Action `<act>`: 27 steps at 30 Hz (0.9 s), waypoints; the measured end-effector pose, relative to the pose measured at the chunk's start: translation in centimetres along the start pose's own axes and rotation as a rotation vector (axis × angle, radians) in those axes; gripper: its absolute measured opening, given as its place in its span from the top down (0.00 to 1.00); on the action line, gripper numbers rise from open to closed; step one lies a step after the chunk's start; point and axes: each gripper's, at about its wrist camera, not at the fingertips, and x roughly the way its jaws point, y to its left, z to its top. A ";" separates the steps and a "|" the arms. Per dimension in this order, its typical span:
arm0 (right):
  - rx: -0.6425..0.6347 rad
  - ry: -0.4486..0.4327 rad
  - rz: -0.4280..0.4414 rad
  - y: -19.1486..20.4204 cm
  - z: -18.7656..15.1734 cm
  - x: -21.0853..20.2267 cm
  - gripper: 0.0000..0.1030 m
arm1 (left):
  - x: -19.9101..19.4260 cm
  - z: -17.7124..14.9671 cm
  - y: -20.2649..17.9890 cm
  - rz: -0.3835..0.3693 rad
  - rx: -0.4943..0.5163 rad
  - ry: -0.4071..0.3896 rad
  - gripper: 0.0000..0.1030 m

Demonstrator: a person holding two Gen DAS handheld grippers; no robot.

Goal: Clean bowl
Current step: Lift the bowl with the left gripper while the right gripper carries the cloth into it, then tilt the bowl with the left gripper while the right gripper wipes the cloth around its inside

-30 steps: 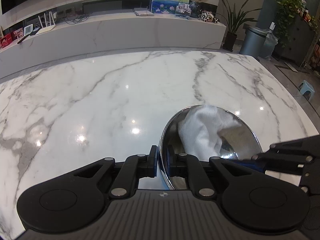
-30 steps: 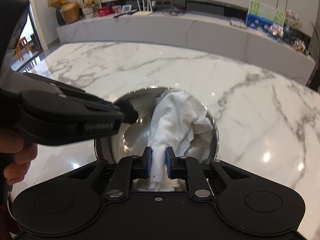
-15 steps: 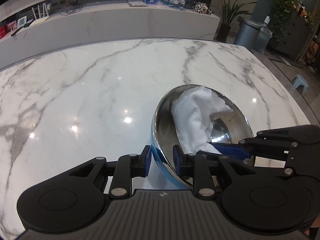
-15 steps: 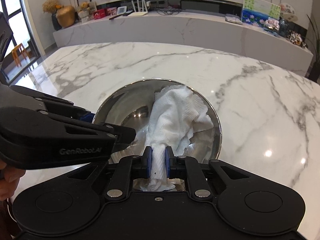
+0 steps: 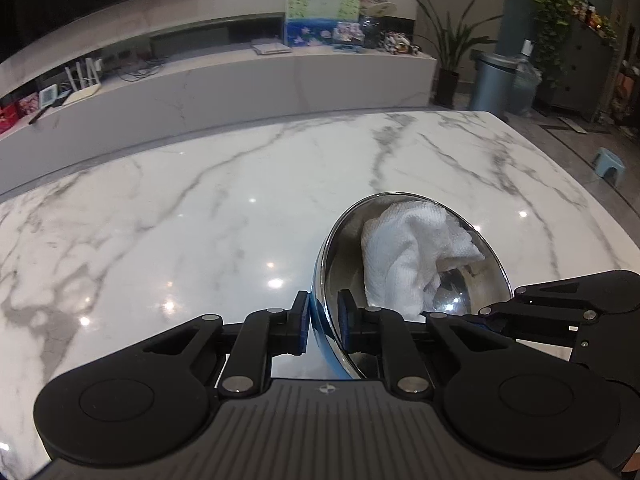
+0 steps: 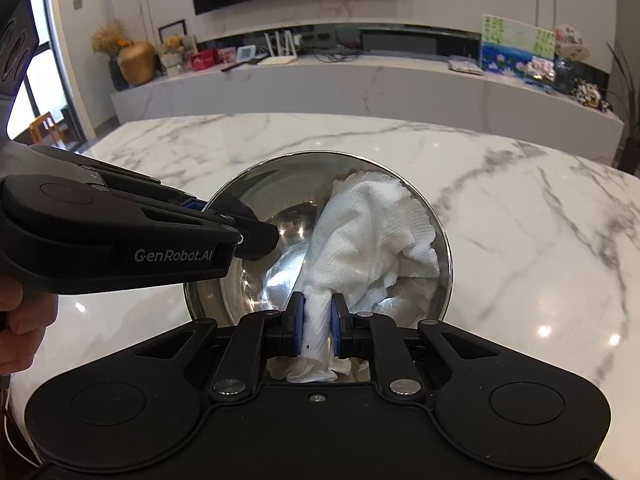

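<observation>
Moved: since a moment ago we swept the towel (image 6: 372, 236) toward the bowl (image 5: 492, 264) far wall.
Left gripper (image 5: 323, 322): pinching bowl rim.
Right gripper (image 6: 317, 322): pinching towel.
Risk: we think hard wiping may slip the rim.

Marble table (image 5: 200, 220) (glossy) bears bowl (image 6: 280, 188).

Two matte black plastic grippers, each with two round discs on a ribbed base, silver screw heads at the linkage joints and blue pads on the fingers. The left gripper (image 6: 256, 236) carries grey "GenRobot.AI" lettering on its side. Bare skin of a hand (image 6: 20, 320) shows at the near left edge. The right gripper (image 6: 317, 322) looks identical.
</observation>
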 end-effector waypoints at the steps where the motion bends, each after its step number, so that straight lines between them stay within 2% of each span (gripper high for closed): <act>1: -0.014 0.002 -0.005 0.2 0.1 0.0 0.89 | 0.2 -0.1 -0.2 0.011 0.012 0.004 0.87; 3: -0.037 0.005 -0.011 0.5 0.2 0.1 0.89 | 0.5 -0.4 -0.6 0.034 0.036 0.011 0.86; 12: -0.121 0.023 -0.048 1.1 0.0 -0.1 0.89 | 0.3 -0.4 -0.4 -0.003 0.047 0.009 0.88; 18: -0.283 0.029 -0.206 2.6 -0.5 -0.3 0.89 | 0.3 -0.4 -0.8 0.001 0.086 -0.005 0.89; 24: -0.312 0.040 -0.256 2.7 -0.8 -0.1 0.89 | 0.3 -0.3 -0.9 -0.008 0.078 -0.014 0.90; 27: -0.230 0.045 -0.216 1.7 -0.5 0.0 0.88 | 0.3 -0.3 -0.4 -0.042 0.036 -0.010 0.88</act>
